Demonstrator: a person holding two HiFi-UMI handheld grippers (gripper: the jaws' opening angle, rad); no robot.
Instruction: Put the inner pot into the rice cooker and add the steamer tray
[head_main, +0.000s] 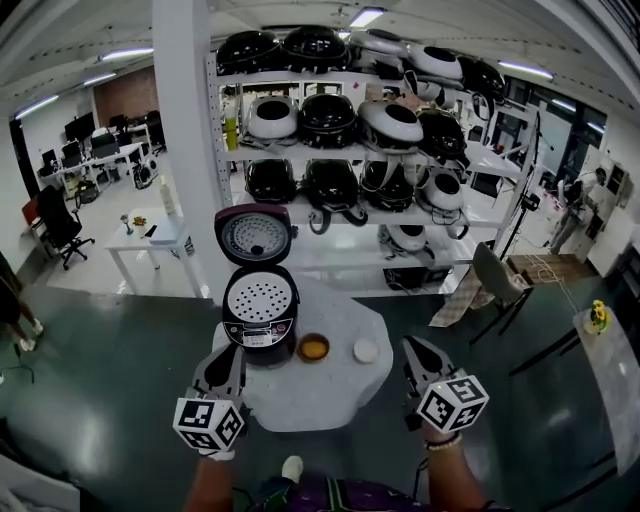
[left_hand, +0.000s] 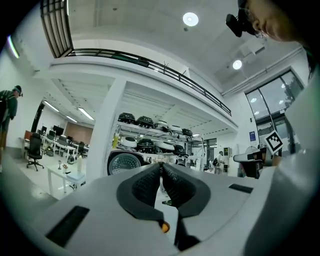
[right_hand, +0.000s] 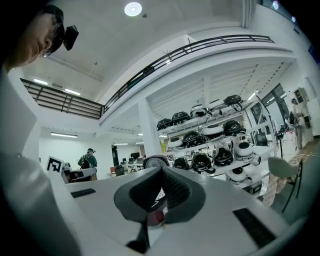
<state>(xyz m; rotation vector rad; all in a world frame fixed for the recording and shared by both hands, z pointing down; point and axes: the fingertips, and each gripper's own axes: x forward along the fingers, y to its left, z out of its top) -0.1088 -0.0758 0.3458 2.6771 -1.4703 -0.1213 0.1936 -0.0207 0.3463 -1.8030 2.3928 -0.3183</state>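
White tray (head_main: 259, 298) is sitting in the cooker (head_main: 262, 335); near it, the closed, empty left gripper (head_main: 226, 358) and right gripper (head_main: 414, 350) are risking clipping the bowl (head_main: 313, 347) beside it.

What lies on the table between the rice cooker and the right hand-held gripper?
The head view shows two things there: a small orange bowl and, nearer the right hand-held gripper, a small white dish, both on the table.

The white table (head_main: 330, 405) bears a rice cooker (head_main: 262, 322), a bowl (head_main: 313, 348) and a dish (head_main: 366, 351).
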